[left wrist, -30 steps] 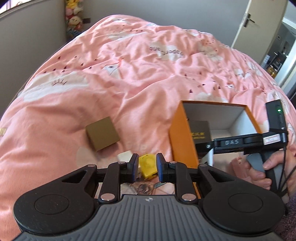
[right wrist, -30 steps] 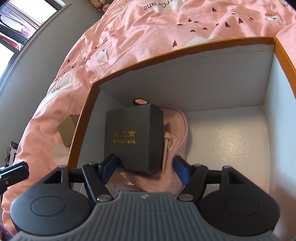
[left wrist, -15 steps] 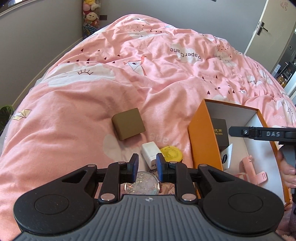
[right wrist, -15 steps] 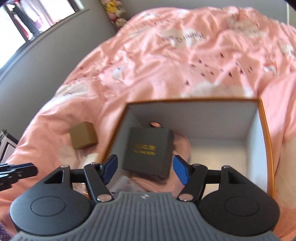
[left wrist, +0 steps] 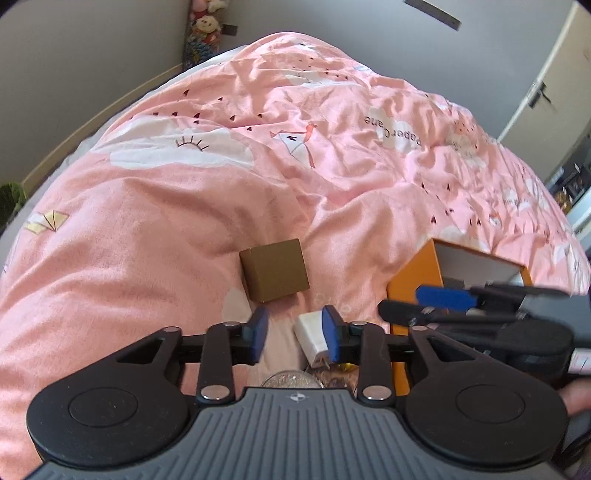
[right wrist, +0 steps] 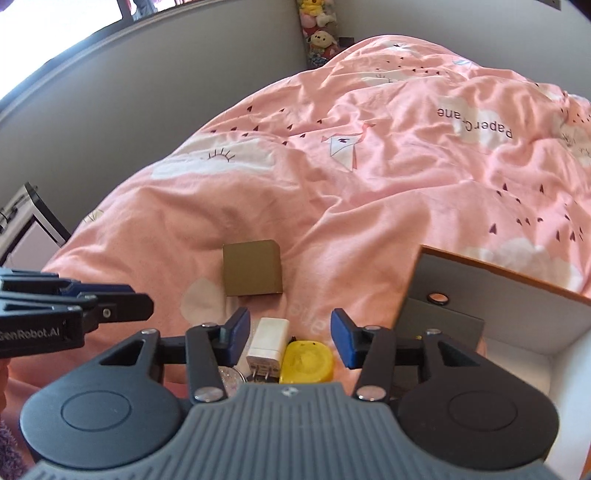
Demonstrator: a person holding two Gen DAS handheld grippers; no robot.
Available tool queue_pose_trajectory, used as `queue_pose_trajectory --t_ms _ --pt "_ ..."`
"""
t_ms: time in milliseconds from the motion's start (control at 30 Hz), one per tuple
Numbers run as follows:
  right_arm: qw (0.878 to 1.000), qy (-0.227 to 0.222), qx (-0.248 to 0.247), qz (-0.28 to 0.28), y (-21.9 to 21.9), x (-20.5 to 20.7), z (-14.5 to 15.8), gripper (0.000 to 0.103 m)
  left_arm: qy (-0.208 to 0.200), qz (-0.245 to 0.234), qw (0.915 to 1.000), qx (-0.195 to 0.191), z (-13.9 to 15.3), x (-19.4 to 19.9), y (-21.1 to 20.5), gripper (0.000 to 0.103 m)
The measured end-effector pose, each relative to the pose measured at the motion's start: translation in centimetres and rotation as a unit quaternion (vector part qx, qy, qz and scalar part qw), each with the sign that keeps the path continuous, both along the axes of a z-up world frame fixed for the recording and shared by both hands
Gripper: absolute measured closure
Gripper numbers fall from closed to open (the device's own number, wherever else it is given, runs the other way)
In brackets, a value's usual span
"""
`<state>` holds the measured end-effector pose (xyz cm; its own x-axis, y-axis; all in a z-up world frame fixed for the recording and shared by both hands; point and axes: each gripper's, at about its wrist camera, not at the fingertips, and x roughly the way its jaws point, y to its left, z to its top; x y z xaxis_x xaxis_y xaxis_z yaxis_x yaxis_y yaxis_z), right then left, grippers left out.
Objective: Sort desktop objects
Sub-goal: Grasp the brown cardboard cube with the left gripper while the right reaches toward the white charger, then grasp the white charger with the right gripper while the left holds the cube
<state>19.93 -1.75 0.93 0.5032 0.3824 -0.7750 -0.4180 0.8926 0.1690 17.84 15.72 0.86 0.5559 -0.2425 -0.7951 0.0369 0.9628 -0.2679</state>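
A brown cardboard box point(left wrist: 275, 269) point(right wrist: 251, 267) lies on the pink duvet. Nearer to me lie a white plug charger point(left wrist: 312, 339) point(right wrist: 267, 339) and a yellow round case point(right wrist: 306, 360). The orange box point(left wrist: 413, 288) point(right wrist: 498, 291) with a white inside holds a dark grey box point(right wrist: 439, 321). My left gripper point(left wrist: 295, 332) hovers above the charger; its jaws are opening and nothing is pressed between them. My right gripper point(right wrist: 290, 336) point(left wrist: 424, 306) hangs over the charger and yellow case; its jaws are closing and grip nothing.
A glittery round thing point(left wrist: 291, 380) point(right wrist: 229, 376) lies just under the grippers. A small round cap point(right wrist: 437, 297) sits in the orange box behind the dark box. Soft toys point(right wrist: 319, 33) stand by the grey wall at the bed's far end. The left gripper point(right wrist: 92, 306) shows at the left.
My right gripper left the dark grey box in the orange box, rose and swung left over the charger, its jaws narrowing. My left gripper shifted across the bed and its jaws widened.
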Motion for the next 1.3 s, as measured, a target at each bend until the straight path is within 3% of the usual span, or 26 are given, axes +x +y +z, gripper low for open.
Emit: queue_pose_trajectory --t_ms 100,233,467,667,833,1067,1167,1300 --pt "1.000 0.008 -0.010 -0.005 1.3 0.7 -1.1 0.052 0.004 0.024 0.9994 -0.025 -1.0 1.5 0.8 0.054" --pt "0.999 0.023 -0.035 -0.013 2.7 1.9 -2.7 0.056 0.007 0.050 0.9977 -0.044 -2.7 3.8 1.4 0.052" --pt "0.997 0.019 -0.070 -0.022 3.7 4.2 -4.2 0.058 0.032 0.049 0.9973 -0.044 -6.1 7.5 1.3 0.047" --pt "0.997 0.021 -0.069 -0.023 4.1 6.1 -4.5 0.057 0.065 0.070 0.9948 -0.034 -9.3 9.2 2.0 0.047" --pt "0.997 0.020 -0.079 -0.015 4.6 6.9 -5.1 0.055 0.069 0.073 0.9933 -0.058 -10.9 10.0 2.3 0.035" --pt "0.996 0.017 -0.083 -0.009 4.3 7.3 -5.1 0.051 0.070 0.061 0.9932 -0.070 -12.3 11.3 1.3 0.028" --pt "0.996 0.015 -0.083 -0.009 4.3 7.3 -4.9 0.051 0.067 0.057 0.9941 -0.064 -12.2 11.3 1.0 0.030" --pt "0.996 0.016 -0.084 -0.005 4.5 7.3 -5.1 0.051 0.054 0.057 0.9937 -0.080 -11.3 10.9 1.6 0.045"
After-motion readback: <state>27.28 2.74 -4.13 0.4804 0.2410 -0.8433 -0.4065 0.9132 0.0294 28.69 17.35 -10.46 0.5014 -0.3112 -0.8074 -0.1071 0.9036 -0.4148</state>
